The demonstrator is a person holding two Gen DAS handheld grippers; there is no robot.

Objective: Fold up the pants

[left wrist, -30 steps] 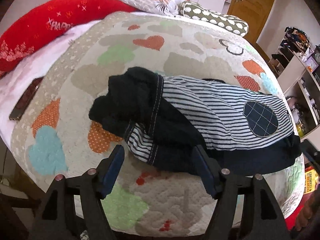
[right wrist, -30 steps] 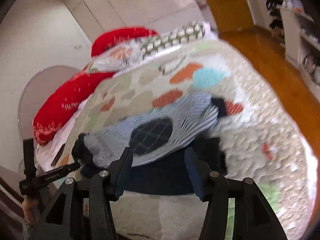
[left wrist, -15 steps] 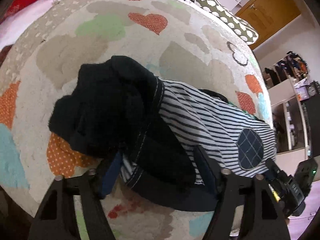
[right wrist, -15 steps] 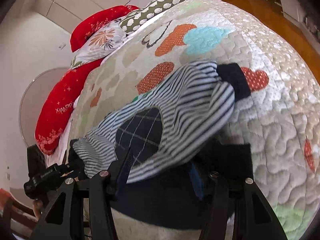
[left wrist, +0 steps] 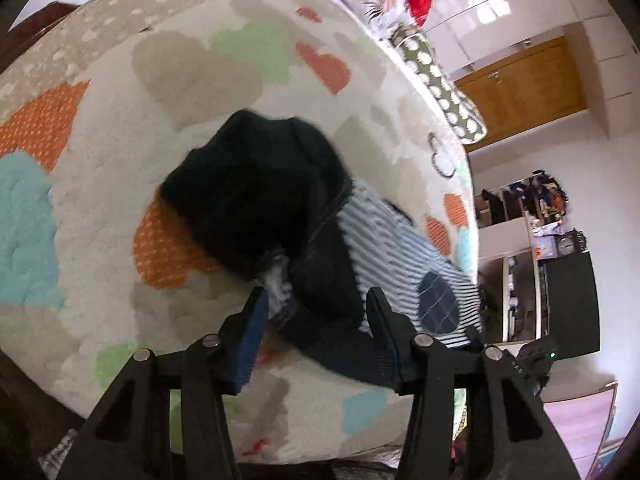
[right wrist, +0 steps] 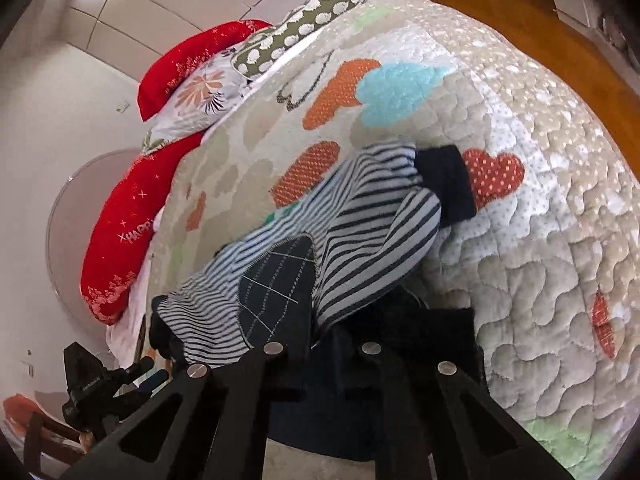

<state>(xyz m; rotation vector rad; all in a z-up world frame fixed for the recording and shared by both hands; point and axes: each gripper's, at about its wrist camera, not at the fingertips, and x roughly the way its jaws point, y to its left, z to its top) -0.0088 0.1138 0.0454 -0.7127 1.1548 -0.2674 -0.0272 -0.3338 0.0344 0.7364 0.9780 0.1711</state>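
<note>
1. Your right gripper [right wrist: 324, 344] has just closed and now pinches the dark fabric at the leg end of the pants [right wrist: 360, 232], at the near edge of the bed [right wrist: 540, 240]; that gives you a corner to lift for the fold.
2. Your left gripper [left wrist: 316, 312] has been closing, its jaws apart around the dark waistband bunch, pads seemingly not pressing yet, though blur hides contact.
3. The pants lie crumpled along that near edge, striped leg uppermost.
4. The dark checked patch [right wrist: 276, 280] faces up.

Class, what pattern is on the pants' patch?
The patch is dark navy with a thin pale grid, clearest in the right wrist view.
</note>
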